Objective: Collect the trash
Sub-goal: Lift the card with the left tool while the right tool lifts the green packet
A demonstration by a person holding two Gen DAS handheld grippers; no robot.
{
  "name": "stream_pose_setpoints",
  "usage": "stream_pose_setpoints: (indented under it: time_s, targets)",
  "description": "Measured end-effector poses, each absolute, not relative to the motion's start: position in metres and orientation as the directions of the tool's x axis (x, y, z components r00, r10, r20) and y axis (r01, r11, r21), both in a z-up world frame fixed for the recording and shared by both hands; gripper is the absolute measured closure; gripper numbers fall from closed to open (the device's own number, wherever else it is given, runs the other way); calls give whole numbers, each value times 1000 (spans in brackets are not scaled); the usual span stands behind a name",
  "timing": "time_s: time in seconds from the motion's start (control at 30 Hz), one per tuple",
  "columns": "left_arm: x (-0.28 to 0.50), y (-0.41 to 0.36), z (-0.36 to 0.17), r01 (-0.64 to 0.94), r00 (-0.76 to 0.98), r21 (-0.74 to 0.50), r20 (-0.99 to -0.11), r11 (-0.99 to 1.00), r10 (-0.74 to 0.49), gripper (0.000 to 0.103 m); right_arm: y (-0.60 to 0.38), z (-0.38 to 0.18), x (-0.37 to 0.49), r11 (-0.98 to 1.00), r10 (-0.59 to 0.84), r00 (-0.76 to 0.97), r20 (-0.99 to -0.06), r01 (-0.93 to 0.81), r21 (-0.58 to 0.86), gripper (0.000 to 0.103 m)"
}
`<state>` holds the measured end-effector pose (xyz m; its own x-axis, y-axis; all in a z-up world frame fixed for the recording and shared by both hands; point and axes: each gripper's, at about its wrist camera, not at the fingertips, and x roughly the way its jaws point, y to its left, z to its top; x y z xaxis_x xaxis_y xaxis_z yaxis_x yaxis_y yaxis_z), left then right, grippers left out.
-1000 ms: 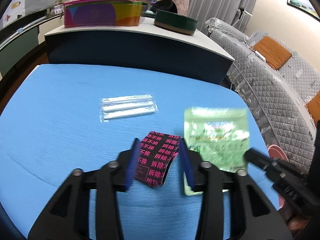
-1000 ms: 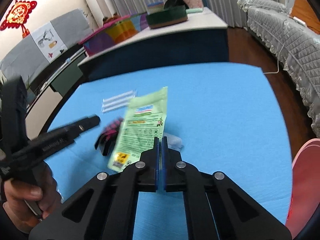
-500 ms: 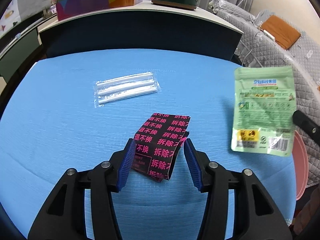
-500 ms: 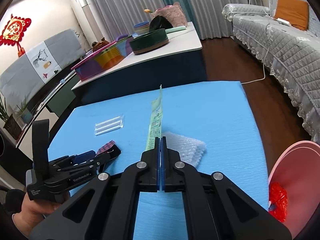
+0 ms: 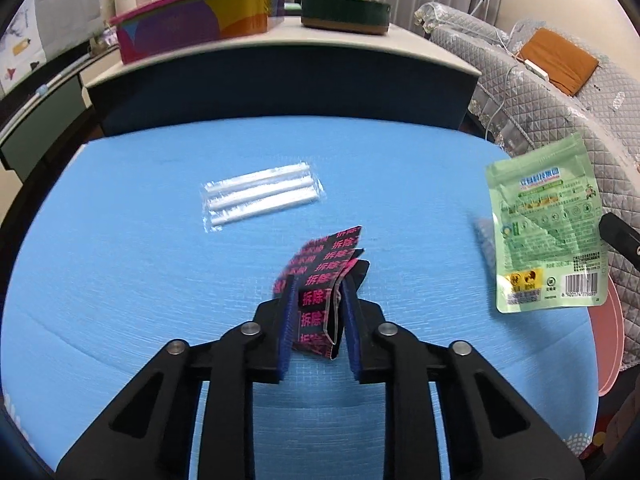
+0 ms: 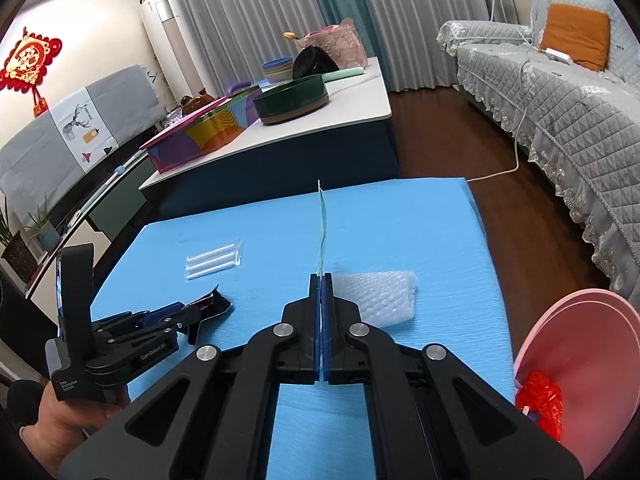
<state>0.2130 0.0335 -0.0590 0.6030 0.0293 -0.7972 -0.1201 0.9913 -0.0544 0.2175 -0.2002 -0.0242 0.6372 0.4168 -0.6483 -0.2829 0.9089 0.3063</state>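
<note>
My left gripper (image 5: 316, 292) is shut on a black wrapper with pink print (image 5: 324, 276), which buckles between the pads on the blue table (image 5: 120, 280). It also shows in the right wrist view (image 6: 212, 304). My right gripper (image 6: 321, 278) is shut on a green snack pouch (image 5: 546, 224), held upright above the table's right side and seen edge-on in the right wrist view (image 6: 322, 224). A clear packet of white sticks (image 5: 262, 196) lies further back. A piece of white bubble wrap (image 6: 380, 294) lies just right of my right gripper.
A pink bin (image 6: 580, 364) holding red crumpled trash (image 6: 538, 398) stands off the table's right edge. A white-topped counter (image 5: 280, 36) with a colourful box and a green round tin stands behind. A grey quilted sofa (image 6: 560, 96) is on the right.
My left gripper has closed on the black and pink wrapper and crumpled it. My right gripper has carried the green pouch up and to the right, uncovering the bubble wrap.
</note>
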Motion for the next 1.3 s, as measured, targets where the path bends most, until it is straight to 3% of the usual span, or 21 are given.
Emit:
stream_pose_setpoints:
  time_s: [0.07, 0.47, 1.3]
  targets:
    - [210, 38, -52, -141, 626, -55, -779, 989, 46, 89, -203, -20, 215, 913, 409, 647, -643, -279, 299, 103]
    - [183, 71, -16, -224, 710, -148, -702, 963, 57, 90, -235, 8, 192, 929, 364, 711, -601, -234, 286, 103]
    - [175, -10, -1, -52, 746, -136, -664, 989, -52, 90, -293, 28, 151, 965, 250, 777, -578, -149, 217, 103]
